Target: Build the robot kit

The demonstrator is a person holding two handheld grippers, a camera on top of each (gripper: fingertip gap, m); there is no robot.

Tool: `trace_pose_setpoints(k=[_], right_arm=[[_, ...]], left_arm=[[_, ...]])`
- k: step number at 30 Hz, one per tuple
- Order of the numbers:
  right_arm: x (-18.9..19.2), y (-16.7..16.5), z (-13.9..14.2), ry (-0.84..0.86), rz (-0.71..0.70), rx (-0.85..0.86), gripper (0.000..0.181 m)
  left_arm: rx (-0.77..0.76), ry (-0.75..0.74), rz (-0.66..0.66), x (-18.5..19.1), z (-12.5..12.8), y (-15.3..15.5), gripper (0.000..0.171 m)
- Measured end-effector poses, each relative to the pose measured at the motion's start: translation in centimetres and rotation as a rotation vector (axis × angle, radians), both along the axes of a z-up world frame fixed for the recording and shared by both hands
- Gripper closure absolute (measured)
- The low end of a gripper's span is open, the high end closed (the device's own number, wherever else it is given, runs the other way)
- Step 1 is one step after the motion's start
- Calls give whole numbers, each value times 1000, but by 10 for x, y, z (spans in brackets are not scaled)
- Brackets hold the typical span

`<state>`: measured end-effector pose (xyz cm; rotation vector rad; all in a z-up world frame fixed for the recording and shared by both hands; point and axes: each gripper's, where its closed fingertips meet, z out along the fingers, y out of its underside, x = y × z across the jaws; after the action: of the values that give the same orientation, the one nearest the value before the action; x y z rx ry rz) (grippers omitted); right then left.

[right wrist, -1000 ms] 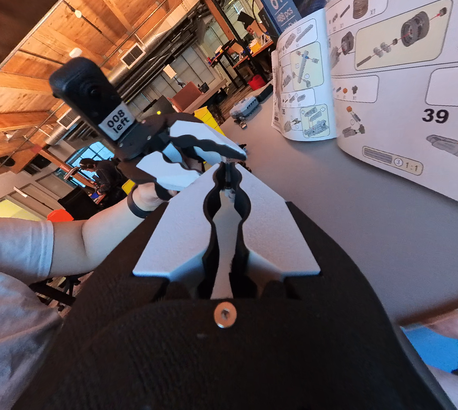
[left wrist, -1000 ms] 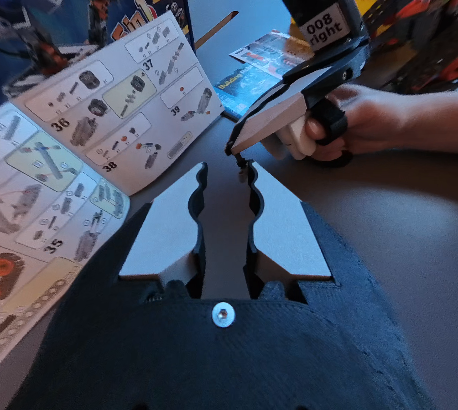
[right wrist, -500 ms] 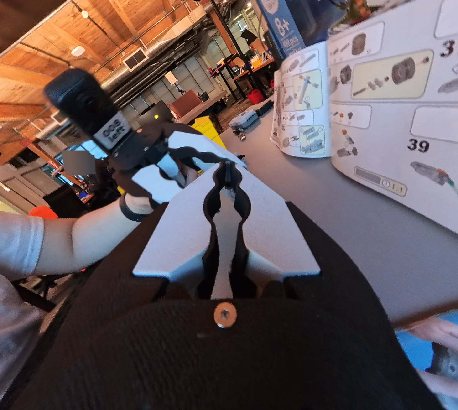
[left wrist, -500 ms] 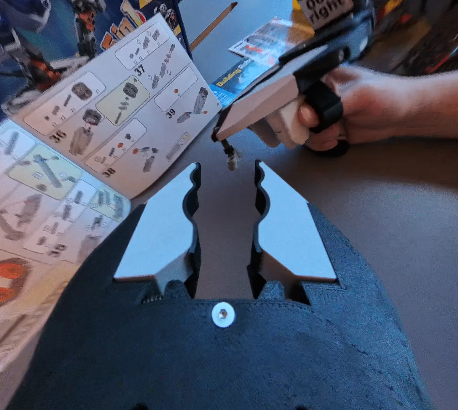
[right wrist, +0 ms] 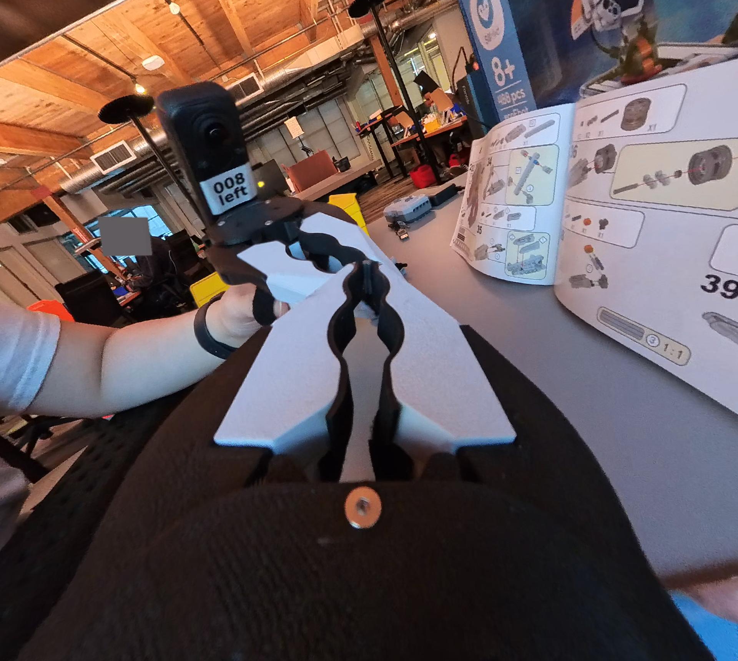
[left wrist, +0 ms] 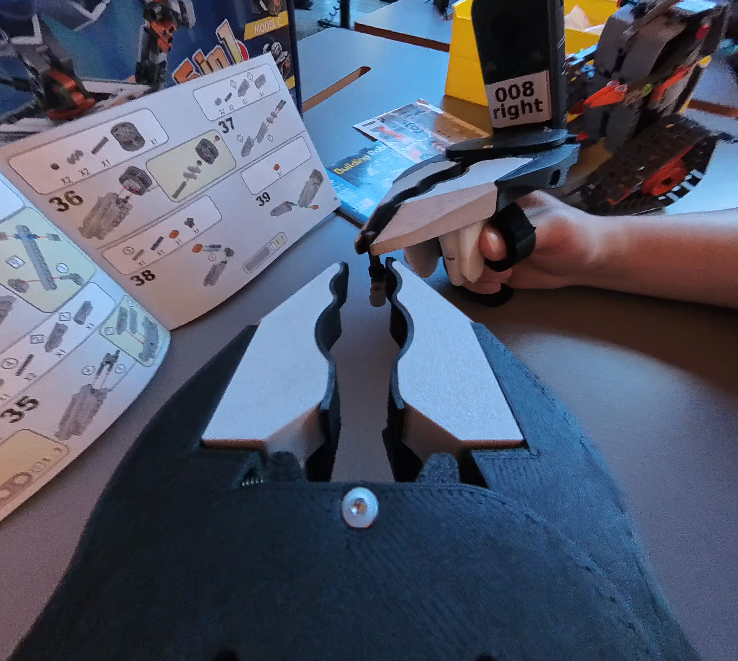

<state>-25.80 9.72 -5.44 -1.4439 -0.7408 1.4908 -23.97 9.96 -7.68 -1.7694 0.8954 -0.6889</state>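
My left hand-held gripper [left wrist: 365, 274] hangs low over the grey tabletop [left wrist: 599, 402] with its two fingers a moderate way apart and nothing between them. My right hand-held gripper [left wrist: 365, 242] comes in from the right, and its fingers are closed on a small pin [left wrist: 376, 284], dark at the top and pale grey at the lower end. The pin hangs down from the tips of the right fingers and sits just at the mouth of the left gripper, very close to its right finger; I cannot tell if it touches. In the right wrist view the same closed fingers [right wrist: 395, 306] pinch the dark pin [right wrist: 368, 276], and the left hand-held gripper [right wrist: 351, 258] is right behind it. To the left, near the grippers, an open instruction booklet [left wrist: 159, 202] stands curved on the tabletop, and behind it leans a big blue toy box [left wrist: 120, 2]. Farther away, between the booklet and my right hand [left wrist: 551, 242], lie a blue leaflet [left wrist: 359, 178] and a white one [left wrist: 411, 126]. On the far right stands a half-built model of black, grey and orange bricks [left wrist: 655, 114], and behind the right gripper is a yellow bin [left wrist: 463, 58]. In the right wrist view a grey block-like unit [right wrist: 407, 208] lies far off on the tabletop beyond the booklet.
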Motion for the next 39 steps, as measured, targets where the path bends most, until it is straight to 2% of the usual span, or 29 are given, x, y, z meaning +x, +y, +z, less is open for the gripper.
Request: trace_pose_setpoints(k=[4,13,23,28,30,39], right_arm=[[1,0,2,17,3,7,178],[0,0,2,18,11,0,179],[2,-1,5,47,14,-2,178],[-1,-5,6,53,31,8,179],[0,-5,7,57,32,3,179],[0,-9,9,80,91,-35,178]], left_arm=[[74,62,24,1,2,0,158],[87,84,22,1,2,-1,160],[-28,-40,-36,7,5,-8,161],[-79,-99,-61,6,8,-11,155],[-106,-130,-75,6,9,-11,166],[-180,-183,-146,5,11,-16,167]])
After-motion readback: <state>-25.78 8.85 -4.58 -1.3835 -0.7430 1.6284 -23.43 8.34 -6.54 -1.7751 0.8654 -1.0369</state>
